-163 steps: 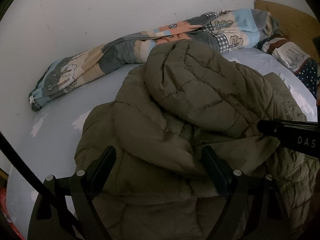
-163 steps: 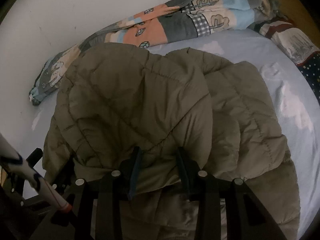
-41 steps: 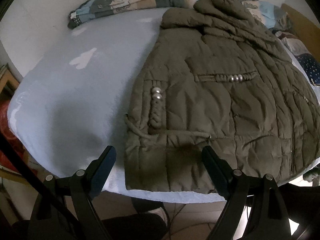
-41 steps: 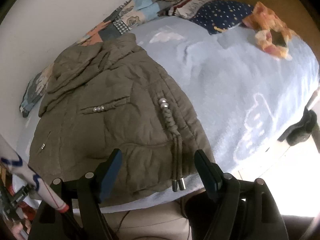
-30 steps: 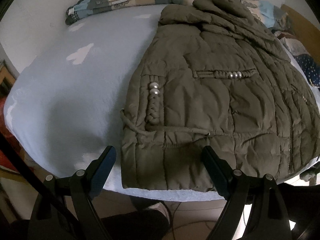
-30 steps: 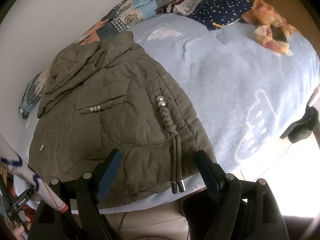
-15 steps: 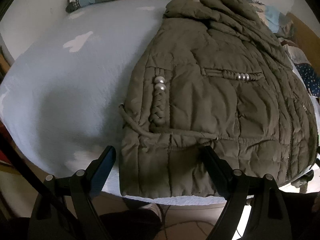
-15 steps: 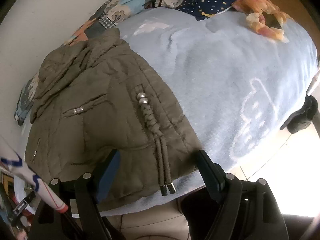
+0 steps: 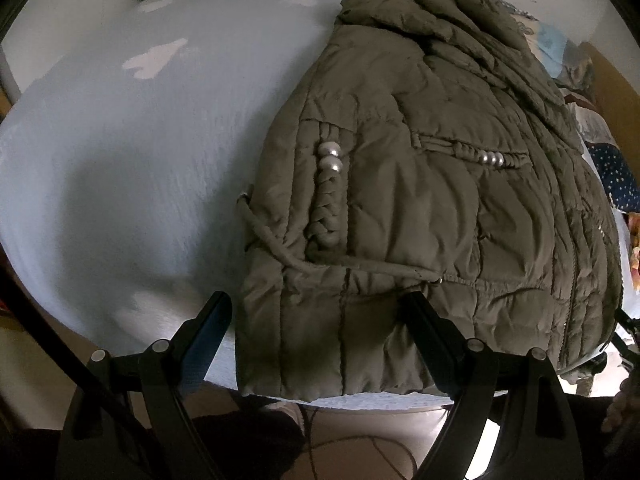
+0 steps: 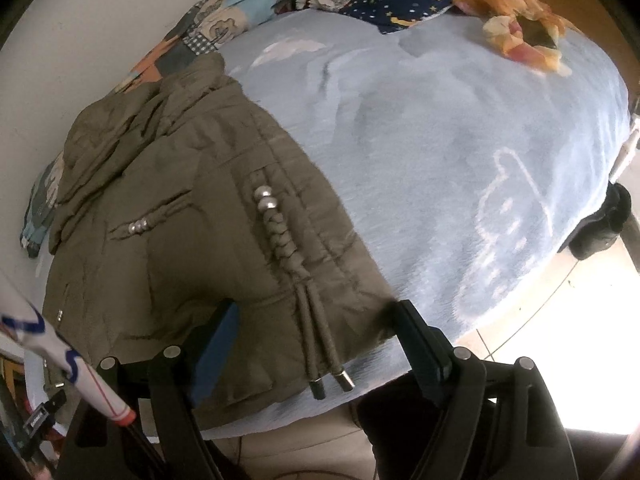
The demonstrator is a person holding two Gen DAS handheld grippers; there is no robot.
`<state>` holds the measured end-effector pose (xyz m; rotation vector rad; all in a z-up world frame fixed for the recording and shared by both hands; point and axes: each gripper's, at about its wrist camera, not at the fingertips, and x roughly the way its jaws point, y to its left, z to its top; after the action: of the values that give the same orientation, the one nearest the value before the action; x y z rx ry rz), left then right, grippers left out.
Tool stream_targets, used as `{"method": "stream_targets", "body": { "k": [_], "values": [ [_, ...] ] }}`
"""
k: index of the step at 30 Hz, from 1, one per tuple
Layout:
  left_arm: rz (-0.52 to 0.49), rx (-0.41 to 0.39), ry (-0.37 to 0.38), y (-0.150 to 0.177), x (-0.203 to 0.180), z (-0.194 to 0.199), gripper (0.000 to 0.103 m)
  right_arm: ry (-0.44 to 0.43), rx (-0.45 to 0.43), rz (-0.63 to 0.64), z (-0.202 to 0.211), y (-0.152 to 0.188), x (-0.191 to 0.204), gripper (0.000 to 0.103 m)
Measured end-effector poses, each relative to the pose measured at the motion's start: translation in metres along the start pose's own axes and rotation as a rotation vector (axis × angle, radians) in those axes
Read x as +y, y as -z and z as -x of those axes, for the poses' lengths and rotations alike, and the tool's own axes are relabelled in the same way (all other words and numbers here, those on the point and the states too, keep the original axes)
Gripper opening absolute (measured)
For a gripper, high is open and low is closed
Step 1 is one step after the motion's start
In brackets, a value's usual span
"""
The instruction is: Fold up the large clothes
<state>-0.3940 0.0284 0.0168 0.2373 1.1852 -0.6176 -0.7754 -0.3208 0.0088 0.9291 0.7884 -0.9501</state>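
An olive quilted jacket (image 9: 420,208) lies spread on a pale blue bed (image 9: 120,160), its hem at the near edge. The left tool (image 9: 316,328) and right tool (image 10: 316,332) hang wide open astride opposite hem corners, apparently gripping nothing.

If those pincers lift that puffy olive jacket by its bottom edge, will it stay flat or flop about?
It will probably flop: the quilted jacket is soft and creased all over, so it should sag between the grip points. Its padding suggests bulk more than weight. The loose drawstrings with metal tips would likely dangle and swing.
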Motion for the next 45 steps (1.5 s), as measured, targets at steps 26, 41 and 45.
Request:
{"method": "stream_targets", "body": {
  "k": [26,41,45],
  "values": [
    [0.26,0.052,0.255,-0.002,0.052,0.001,0.087,-0.184,0.006,-0.275,0.003,-0.007,-0.054,0.084],
    [0.239,0.071,0.251,0.005,0.045,-0.004,0.087,-0.301,0.101,-0.259,-0.028,-0.002,-0.035,0.075],
    [0.12,0.023,0.179,0.003,0.021,0.002,0.087,-0.328,0.066,-0.198,-0.02,-0.001,-0.023,0.052]
  ]
}}
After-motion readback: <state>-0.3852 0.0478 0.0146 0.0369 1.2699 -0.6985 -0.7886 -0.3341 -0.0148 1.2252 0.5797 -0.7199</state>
